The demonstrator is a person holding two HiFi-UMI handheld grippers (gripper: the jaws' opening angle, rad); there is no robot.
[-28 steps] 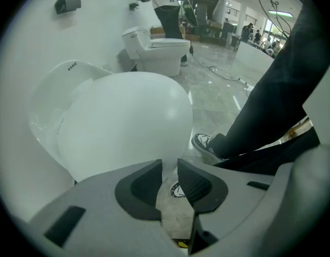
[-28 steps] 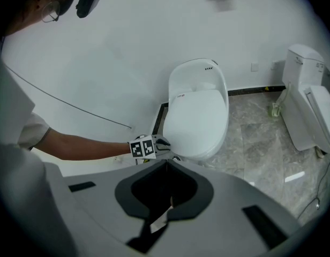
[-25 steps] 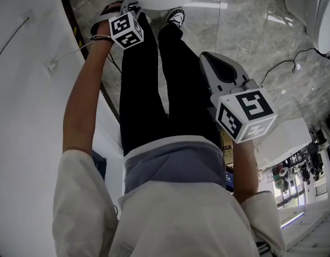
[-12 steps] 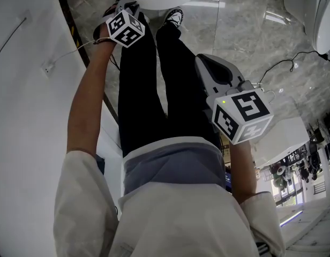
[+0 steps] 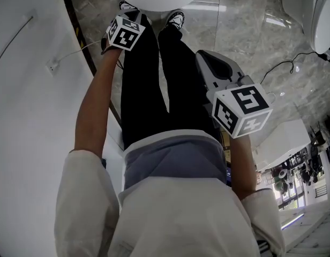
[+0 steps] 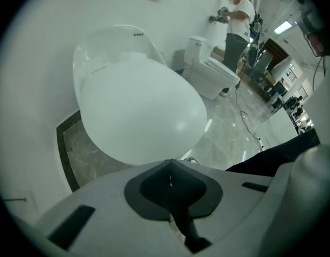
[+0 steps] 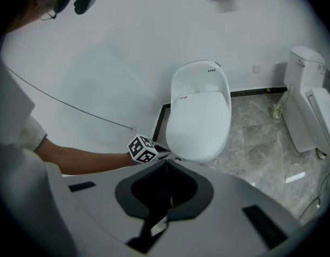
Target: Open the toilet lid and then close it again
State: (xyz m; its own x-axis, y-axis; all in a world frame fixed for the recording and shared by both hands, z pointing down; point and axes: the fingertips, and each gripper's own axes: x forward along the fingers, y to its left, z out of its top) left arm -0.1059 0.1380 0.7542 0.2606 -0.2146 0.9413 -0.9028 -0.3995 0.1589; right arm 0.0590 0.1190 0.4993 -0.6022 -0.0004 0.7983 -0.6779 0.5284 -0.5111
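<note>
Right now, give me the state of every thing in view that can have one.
Toilet lid: down, closed.
Left gripper: jaws have just been closing, now shut, nothing between them.
Right gripper: jaws shut, empty.
Second toilet: lid down.

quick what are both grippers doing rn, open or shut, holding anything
Left gripper: just closed, jaws together, nothing between them.
Right gripper: shut, empty.
</note>
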